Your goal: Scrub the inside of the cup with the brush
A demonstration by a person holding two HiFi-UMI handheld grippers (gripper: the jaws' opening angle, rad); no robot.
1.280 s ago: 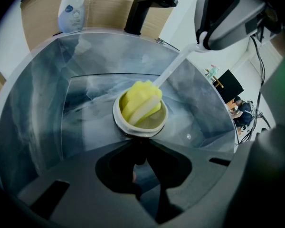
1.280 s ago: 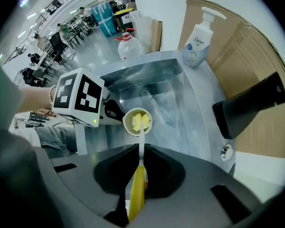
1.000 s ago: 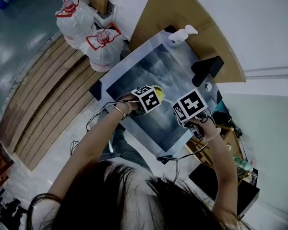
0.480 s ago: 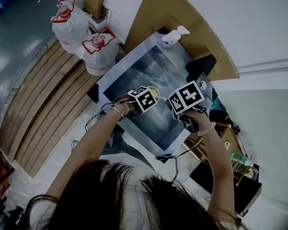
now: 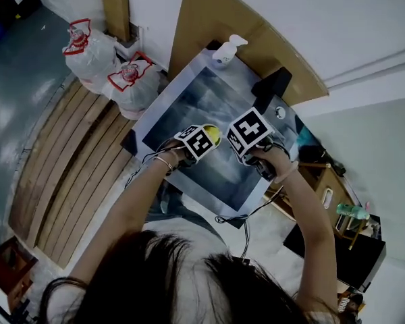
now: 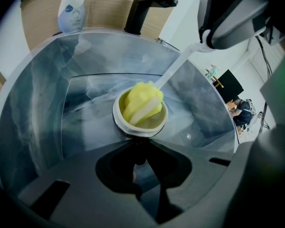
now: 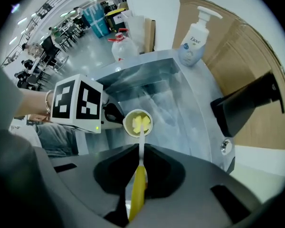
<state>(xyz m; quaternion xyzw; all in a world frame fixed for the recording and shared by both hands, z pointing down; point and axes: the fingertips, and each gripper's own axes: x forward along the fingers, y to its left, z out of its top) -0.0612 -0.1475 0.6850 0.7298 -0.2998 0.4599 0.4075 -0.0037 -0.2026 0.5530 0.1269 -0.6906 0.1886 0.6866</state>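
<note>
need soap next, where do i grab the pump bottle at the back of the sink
Take the pump bottle by its broad body, below the narrow neck and spout. Come from the sink side: it stands upright with the brown board close behind it, so the back looks blocked.

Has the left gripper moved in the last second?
No. The left gripper, shut on the cup, sits as far from the black faucet and soap bottle as before.
</note>
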